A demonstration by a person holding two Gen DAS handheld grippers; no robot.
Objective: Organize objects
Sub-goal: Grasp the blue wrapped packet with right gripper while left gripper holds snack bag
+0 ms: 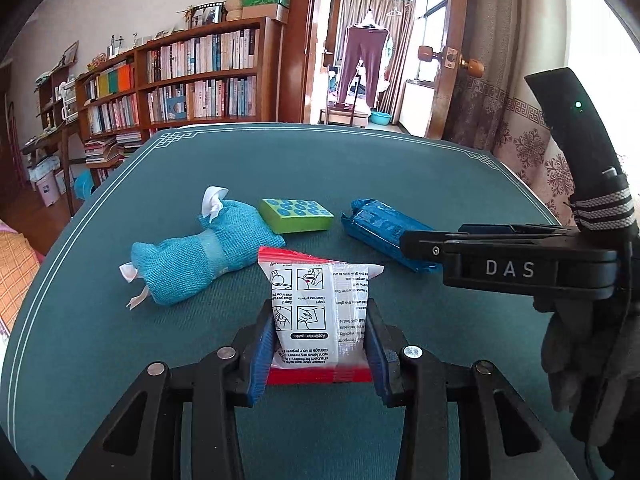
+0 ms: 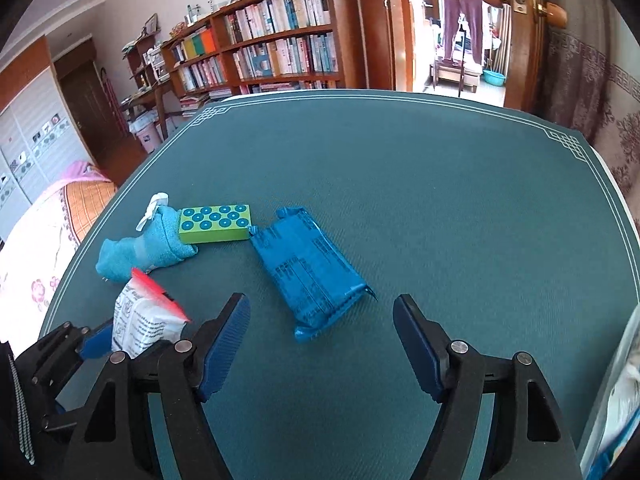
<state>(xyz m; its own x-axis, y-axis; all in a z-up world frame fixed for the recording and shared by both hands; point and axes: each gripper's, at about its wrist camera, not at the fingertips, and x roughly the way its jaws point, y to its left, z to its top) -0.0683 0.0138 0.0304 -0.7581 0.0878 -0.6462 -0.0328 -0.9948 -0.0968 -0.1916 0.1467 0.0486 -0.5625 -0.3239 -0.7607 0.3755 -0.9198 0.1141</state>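
Observation:
My left gripper is shut on a white and red packet printed with instructions, held just above the teal table. The packet also shows in the right wrist view. A blue cloth pouch with white ribbon lies to its left. A green box with blue dots lies behind it. A blue foil pack lies at the right. My right gripper is open and empty, just in front of the blue foil pack. The pouch and the green box lie to its left.
A clear plastic bag sits at the table's right edge. Bookshelves and an open doorway stand beyond the far edge. A bed lies to the left. A curtain hangs at the right.

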